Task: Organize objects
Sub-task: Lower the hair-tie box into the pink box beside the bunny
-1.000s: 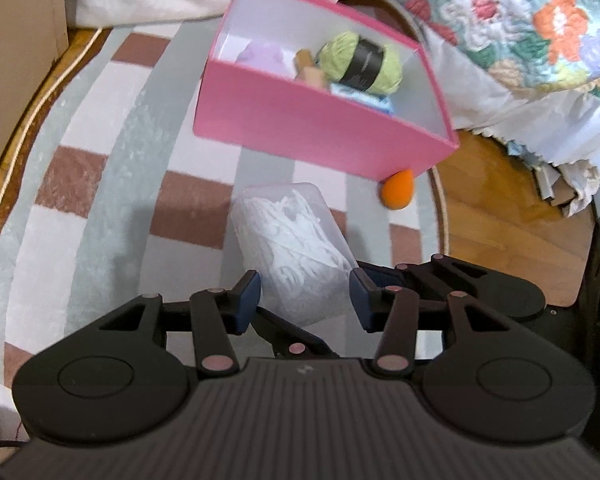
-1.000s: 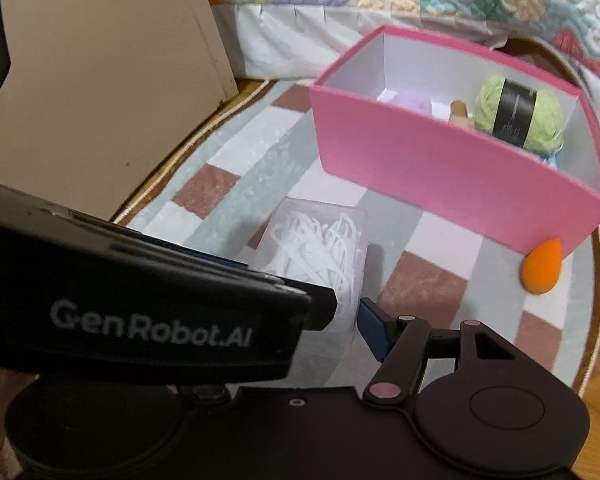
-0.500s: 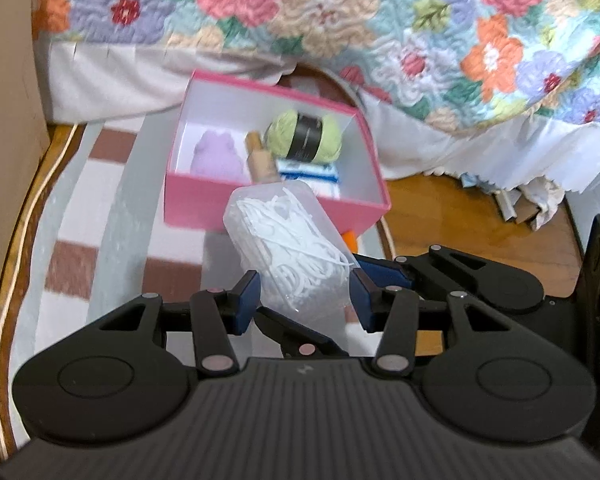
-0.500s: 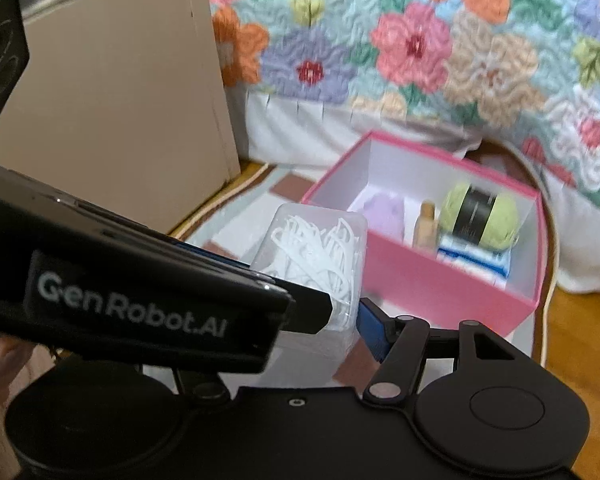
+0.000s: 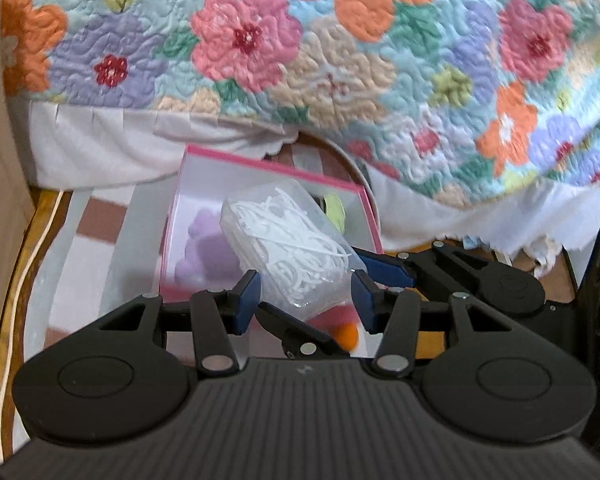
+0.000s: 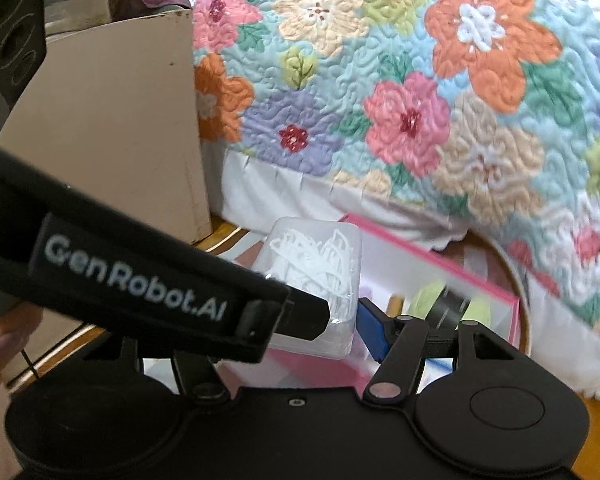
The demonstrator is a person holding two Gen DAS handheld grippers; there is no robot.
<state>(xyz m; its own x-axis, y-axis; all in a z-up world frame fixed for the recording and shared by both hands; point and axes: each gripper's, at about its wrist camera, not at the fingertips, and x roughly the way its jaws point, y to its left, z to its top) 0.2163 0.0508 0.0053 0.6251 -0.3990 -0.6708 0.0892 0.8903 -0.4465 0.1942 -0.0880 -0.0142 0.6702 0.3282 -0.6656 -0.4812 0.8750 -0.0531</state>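
A clear plastic box of white picks (image 5: 292,244) is held up in the air over the pink box (image 5: 204,164). Both grippers hold it: my left gripper (image 5: 306,298) has its blue pads on the box's two sides, and my right gripper (image 6: 342,320) grips the same clear box (image 6: 320,276) from the other side. The pink box (image 6: 440,256) holds a lilac item (image 5: 204,248), a green yarn ball (image 6: 448,300) and a small wooden-capped bottle (image 6: 396,304). An orange egg-shaped sponge (image 5: 346,334) lies on the rug under my left gripper.
A flowered quilt (image 5: 340,60) with a white skirt hangs over the bed edge right behind the pink box. A beige board (image 6: 112,120) stands at the left. The checked rug (image 5: 96,240) lies on a wooden floor (image 6: 596,424).
Both grippers have lifted the clear box off the rug and carried it up and forward over the pink box. The views have tilted up toward the quilt.
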